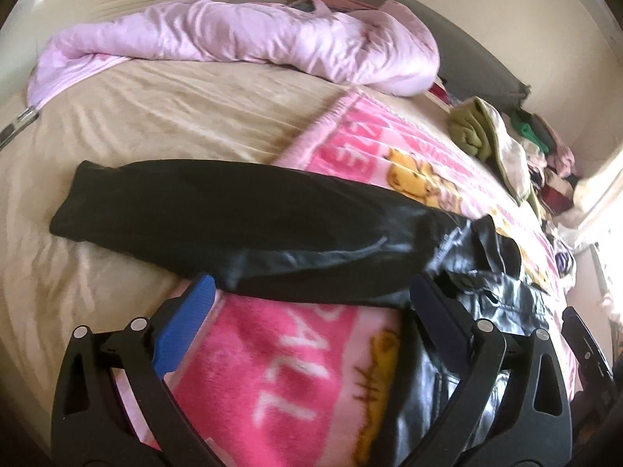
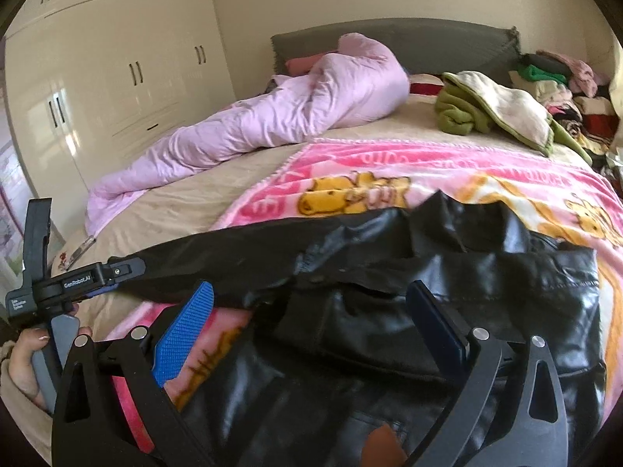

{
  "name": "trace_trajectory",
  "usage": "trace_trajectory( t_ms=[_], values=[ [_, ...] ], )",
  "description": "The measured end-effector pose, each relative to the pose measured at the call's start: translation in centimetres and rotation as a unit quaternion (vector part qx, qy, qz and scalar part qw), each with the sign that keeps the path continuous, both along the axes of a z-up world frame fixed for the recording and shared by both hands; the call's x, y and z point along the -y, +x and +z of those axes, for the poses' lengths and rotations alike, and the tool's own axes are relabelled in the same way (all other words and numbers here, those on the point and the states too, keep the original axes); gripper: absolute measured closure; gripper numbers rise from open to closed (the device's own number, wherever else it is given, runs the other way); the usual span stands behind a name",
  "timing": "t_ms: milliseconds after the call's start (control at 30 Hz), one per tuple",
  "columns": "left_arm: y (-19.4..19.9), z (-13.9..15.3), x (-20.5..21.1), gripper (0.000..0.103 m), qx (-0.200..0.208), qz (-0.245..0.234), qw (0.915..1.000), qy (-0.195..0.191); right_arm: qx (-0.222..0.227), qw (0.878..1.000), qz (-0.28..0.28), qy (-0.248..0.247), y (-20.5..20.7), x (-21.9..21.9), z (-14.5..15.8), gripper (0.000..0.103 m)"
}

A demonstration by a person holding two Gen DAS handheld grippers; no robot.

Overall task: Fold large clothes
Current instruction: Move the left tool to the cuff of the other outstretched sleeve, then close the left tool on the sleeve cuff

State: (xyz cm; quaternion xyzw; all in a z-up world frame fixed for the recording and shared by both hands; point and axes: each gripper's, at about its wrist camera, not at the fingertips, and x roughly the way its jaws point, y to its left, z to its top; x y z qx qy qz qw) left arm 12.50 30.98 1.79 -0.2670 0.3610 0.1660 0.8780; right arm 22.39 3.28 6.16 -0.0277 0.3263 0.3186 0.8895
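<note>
A black leather jacket (image 1: 486,303) lies on the bed, one sleeve (image 1: 218,210) stretched out flat to the left. My left gripper (image 1: 311,282) is open, its blue fingertips (image 1: 202,303) at the sleeve's near edge and nothing clamped. In the right wrist view the jacket body (image 2: 447,303) is crumpled under and ahead of my right gripper (image 2: 311,288), which is open and hovers over it. The left gripper (image 2: 89,276) shows there at the far left, held by a hand (image 2: 23,362), beside the sleeve (image 2: 218,260).
A pink cartoon blanket (image 2: 350,167) lies under the jacket on a beige sheet (image 1: 136,116). A lilac duvet (image 2: 272,113) is bunched near the grey headboard (image 2: 428,39). A green and cream garment (image 2: 486,105) and a clothes pile (image 2: 564,89) are at the right; a cream wardrobe (image 2: 117,58) stands left.
</note>
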Motion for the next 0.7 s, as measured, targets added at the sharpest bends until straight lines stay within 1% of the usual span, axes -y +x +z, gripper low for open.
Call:
trace_trajectory(
  t_ms=[133, 200, 333, 433, 500, 567, 700],
  values=[
    [-0.7, -0.8, -2.0, 0.009, -0.001, 0.023, 0.9994, -0.027, 0.003, 1.000, 0.017, 0.002, 0.0, -1.9, 0.0, 0.004],
    [-1.0, -1.0, -2.8, 0.009, -0.002, 0.034, 0.9989, -0.032, 0.003, 1.000, 0.026, 0.001, 0.1, -2.8, 0.0, 0.004],
    [-1.8, -1.5, -4.4, 0.009, -0.006, 0.059, 0.9975, -0.037, 0.001, 0.999, 0.037, 0.006, 0.1, -4.4, -0.1, 0.004],
    [-2.4, -1.8, -5.4, 0.009, -0.017, 0.083, 0.9961, -0.026, -0.001, 0.999, 0.045, 0.005, 0.2, -5.6, -0.2, 0.004],
    [-2.8, -2.0, -6.2, 0.009, -0.015, 0.091, 0.9952, -0.035, -0.002, 0.999, 0.052, 0.003, 0.2, -6.6, -0.4, 0.004],
    [-3.3, -2.4, -7.4, 0.009, -0.011, 0.103, 0.9932, -0.053, -0.002, 0.998, 0.058, 0.002, 0.2, -7.3, -0.5, 0.004],
    [-4.2, -3.5, -9.4, 0.009, -0.021, 0.137, 0.9882, -0.065, -0.002, 0.997, 0.071, -0.005, 0.0, -9.0, -0.7, 0.004]
  ],
)
